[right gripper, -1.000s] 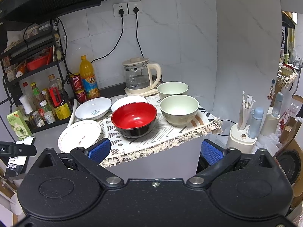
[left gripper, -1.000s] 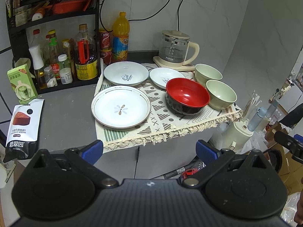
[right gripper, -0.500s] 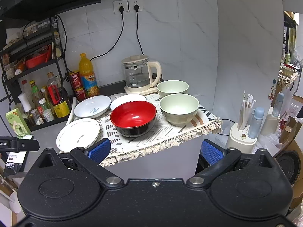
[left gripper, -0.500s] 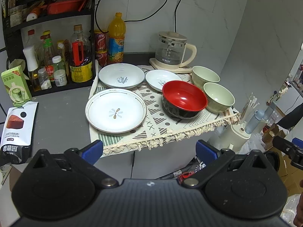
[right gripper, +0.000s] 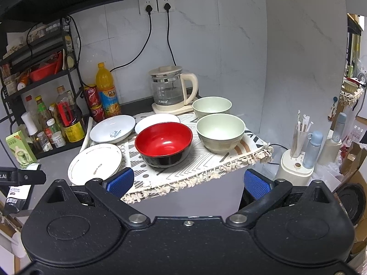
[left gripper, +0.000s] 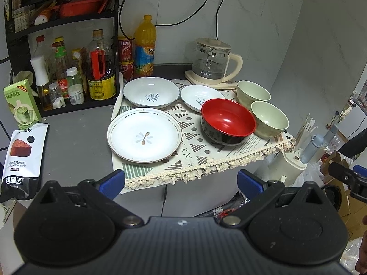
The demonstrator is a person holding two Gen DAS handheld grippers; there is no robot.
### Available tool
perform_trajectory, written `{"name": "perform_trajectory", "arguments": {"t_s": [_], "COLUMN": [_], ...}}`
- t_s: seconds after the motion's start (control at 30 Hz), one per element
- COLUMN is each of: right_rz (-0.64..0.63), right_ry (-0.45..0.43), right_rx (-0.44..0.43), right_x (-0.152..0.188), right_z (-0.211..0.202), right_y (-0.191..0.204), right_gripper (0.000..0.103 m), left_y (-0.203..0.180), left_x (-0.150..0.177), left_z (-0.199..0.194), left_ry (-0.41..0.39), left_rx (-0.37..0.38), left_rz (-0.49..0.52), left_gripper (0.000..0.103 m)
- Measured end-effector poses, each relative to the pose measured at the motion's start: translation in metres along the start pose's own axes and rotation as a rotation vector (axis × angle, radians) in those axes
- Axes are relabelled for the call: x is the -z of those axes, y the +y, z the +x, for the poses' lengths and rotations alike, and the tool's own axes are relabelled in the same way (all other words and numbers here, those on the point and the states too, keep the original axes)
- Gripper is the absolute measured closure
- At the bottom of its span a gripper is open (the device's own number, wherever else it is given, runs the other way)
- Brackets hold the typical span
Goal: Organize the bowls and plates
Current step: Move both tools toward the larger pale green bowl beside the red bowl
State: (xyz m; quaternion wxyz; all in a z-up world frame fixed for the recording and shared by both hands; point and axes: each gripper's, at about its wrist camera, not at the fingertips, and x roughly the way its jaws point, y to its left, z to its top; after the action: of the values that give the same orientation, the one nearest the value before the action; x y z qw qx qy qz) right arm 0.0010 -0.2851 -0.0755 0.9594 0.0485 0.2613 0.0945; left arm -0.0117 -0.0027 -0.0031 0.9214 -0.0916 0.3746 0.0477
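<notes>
Plates [left gripper: 144, 136], bowls [left gripper: 228, 121] on mat | kettle [left gripper: 212, 63] behind | both tools [left gripper: 181, 181] [right gripper: 188, 181] apart, empty

Dim indoor light, sharp focus, fisheye-curved edges, dark corners

In the right wrist view the small white plate [right gripper: 158, 120] is half covered by the red bowl [right gripper: 164, 143], so its print cannot be seen. The rear green bowl [right gripper: 211, 107] is partly behind the front green bowl [right gripper: 220, 133]. At the lower left of the left wrist view, the dark snack bag [left gripper: 19, 158] has small print which is not readable. The shelf rack [left gripper: 62, 6] is cut by the upper left edge, and its contents are dark and unclear.
</notes>
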Motion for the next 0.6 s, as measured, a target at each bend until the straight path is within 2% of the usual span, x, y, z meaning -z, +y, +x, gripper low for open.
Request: {"name": "perform_trajectory", "arguments": {"t_s": [0.47, 0.6], "right_rz": [-0.012, -0.011], "right_ry": [0.008, 0.022], "right_rx": [0.004, -0.023], "right_x": [-0.002, -0.003], "right_z": [0.006, 0.013], "right_y": [-0.005, -0.007], "right_gripper": [0.0, 0.0], "left_y": [-0.005, -0.005], "left_x": [0.0, -0.002], "left_z": [0.01, 0.014], "left_ry": [0.022, 0.023], "left_rx": [0.0, -0.013], "left_rz": [-0.001, -0.007], "left_gripper": [0.0, 0.0]}}
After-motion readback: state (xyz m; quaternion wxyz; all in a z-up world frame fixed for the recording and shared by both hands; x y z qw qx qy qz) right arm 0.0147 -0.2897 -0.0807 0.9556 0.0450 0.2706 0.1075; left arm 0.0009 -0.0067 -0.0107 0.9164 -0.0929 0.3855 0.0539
